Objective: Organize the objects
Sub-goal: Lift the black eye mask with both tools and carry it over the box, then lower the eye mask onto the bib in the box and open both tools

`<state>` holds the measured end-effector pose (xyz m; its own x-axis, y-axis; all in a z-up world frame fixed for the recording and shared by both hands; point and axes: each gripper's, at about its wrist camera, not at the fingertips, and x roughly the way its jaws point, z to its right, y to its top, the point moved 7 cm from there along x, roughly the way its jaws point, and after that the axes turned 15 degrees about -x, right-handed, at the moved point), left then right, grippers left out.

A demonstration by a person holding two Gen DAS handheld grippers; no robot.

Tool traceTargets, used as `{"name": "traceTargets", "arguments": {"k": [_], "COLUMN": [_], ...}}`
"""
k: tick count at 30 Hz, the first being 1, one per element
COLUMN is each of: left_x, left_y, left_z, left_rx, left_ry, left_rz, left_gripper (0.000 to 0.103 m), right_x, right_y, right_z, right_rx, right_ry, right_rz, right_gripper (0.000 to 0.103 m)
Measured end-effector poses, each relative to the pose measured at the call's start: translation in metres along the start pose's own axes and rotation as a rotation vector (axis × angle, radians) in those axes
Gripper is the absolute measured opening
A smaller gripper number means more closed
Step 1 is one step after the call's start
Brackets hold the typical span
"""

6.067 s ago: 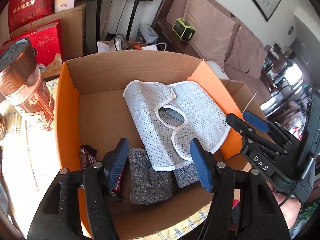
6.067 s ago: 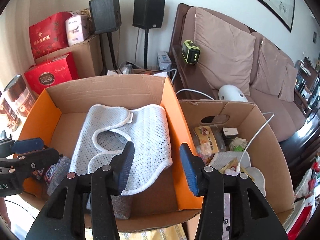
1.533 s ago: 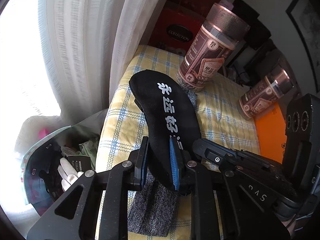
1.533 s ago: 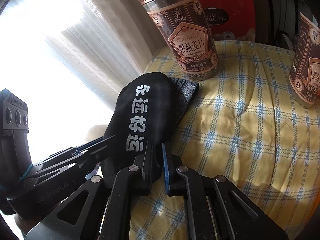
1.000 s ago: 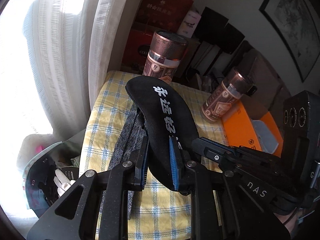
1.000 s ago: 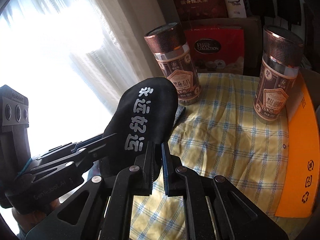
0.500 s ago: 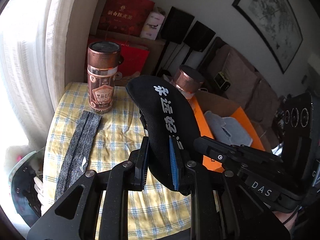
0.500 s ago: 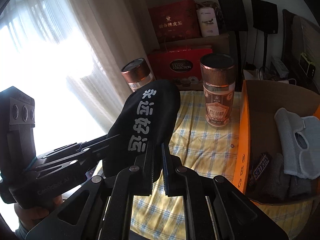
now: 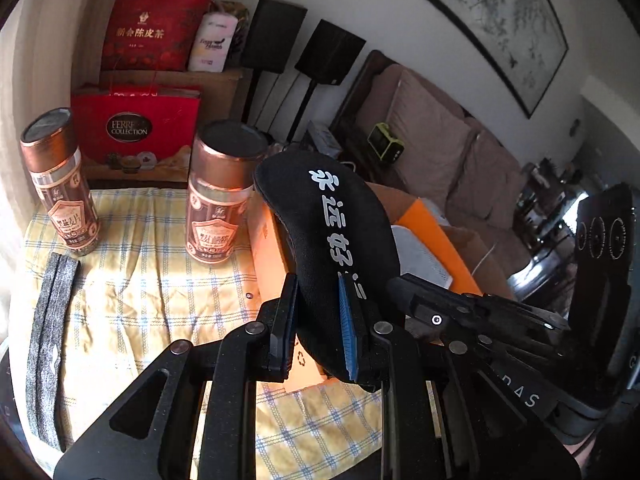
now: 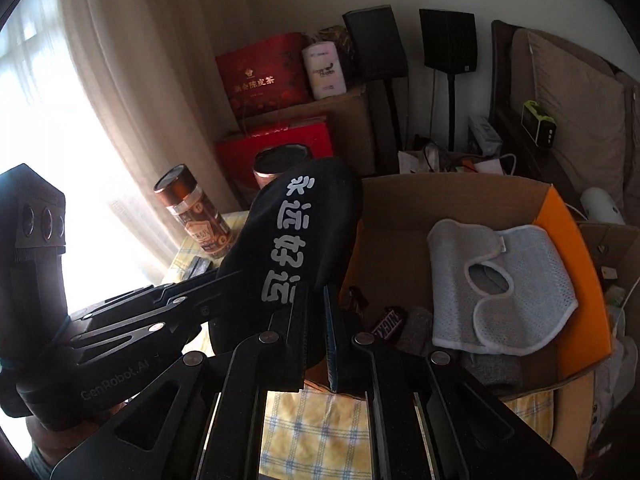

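Left wrist view: the left tongs (image 9: 318, 316) clamp a black sock (image 9: 332, 236) held above the checked counter (image 9: 132, 300), near the orange-flapped cardboard box (image 9: 272, 264).

Right wrist view: the right tongs (image 10: 314, 336) are clamped on the same sock (image 10: 292, 248), beside the box (image 10: 452, 200) holding a grey mesh cloth (image 10: 520, 280).

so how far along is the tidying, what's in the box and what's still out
Done: the cardboard box already holds a grey mesh garment, a chocolate bar and grey folded items. In hand: both the left gripper and right gripper are shut on the black sock, held up near the box. Left: a grey sock lies on the checked cloth beside two jars.
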<state>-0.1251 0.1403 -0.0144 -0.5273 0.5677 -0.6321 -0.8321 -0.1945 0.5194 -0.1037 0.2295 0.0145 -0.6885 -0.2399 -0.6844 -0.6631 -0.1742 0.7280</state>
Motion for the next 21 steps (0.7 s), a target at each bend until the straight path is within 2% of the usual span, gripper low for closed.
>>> {"name": "traceTargets", "arguments": {"k": [9, 21], "left_x": [0.042, 0.107], "left_y": [-0.011, -0.026], "left_z": [0.056, 0.087], "left_rx": [0.033, 0.028], "left_ry": [-0.041, -0.038], "left_rz": [-0.050, -0.112], "left_gripper": [0.018, 0.018], "right_x": [-0.018, -0.010], "right_y": [-0.017, -0.042], "right_z": [0.061, 0.128], "right_rx": [0.086, 0.175], "right_ry": [-0.062, -0.127], "right_rz": [0.003, -0.029], "right_gripper": [0.007, 0.007]}}
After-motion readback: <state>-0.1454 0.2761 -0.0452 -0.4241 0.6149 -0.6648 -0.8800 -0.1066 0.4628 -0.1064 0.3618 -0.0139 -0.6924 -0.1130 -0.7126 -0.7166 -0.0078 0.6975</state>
